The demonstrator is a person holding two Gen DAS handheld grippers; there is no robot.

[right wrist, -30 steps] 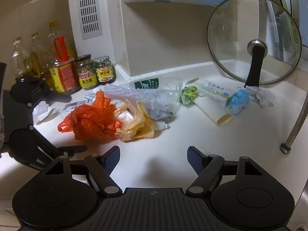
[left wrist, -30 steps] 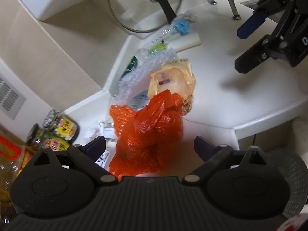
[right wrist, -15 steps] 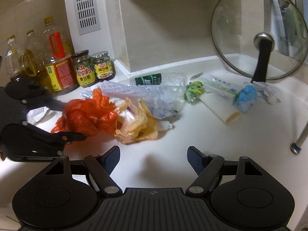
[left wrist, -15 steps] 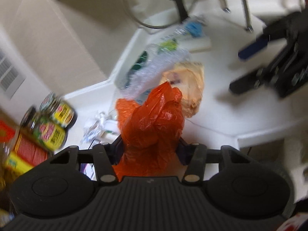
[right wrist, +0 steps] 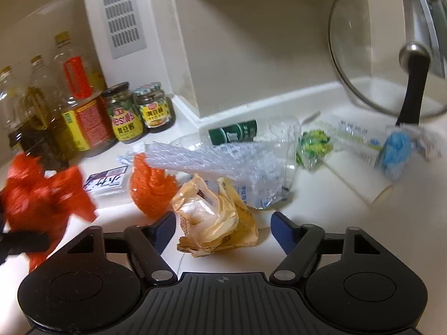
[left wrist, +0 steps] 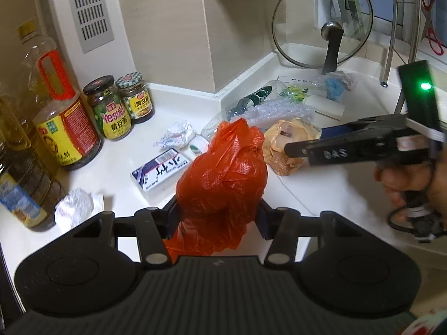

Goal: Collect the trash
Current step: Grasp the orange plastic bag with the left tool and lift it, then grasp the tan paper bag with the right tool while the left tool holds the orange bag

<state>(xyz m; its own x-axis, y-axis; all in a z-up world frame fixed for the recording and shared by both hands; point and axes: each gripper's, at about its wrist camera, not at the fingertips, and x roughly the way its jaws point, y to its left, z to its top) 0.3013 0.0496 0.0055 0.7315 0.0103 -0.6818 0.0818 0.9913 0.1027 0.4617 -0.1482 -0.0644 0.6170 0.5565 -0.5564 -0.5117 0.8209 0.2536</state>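
My left gripper (left wrist: 219, 215) is shut on a crumpled orange plastic bag (left wrist: 223, 173) and holds it above the white counter (left wrist: 321, 189). In the right wrist view that bag (right wrist: 42, 192) shows blurred at the far left. A second orange scrap (right wrist: 151, 187) still lies on the counter. My right gripper (right wrist: 223, 229) straddles a crumpled yellow bag (right wrist: 212, 220); its jaws are closing, and the pads stand just clear of the bag on both sides. From the left wrist view the right gripper (left wrist: 304, 142) reaches in from the right over the yellow bag (left wrist: 279, 139).
Bubble wrap (right wrist: 223, 162), a crushed clear bottle (right wrist: 243, 134), a green wrapper (right wrist: 314, 145) and a blue glove (right wrist: 396, 150) lie behind. A small white packet (left wrist: 159, 170) and crumpled tissues (left wrist: 178, 136) sit left. Jars (left wrist: 114, 111), oil bottles (left wrist: 61, 117) and a glass lid (left wrist: 324, 25) line the wall.
The left gripper shut on the orange bag, rolled and lifted it off the counter. The right gripper moved forward over the yellow bag and its jaws narrowed.
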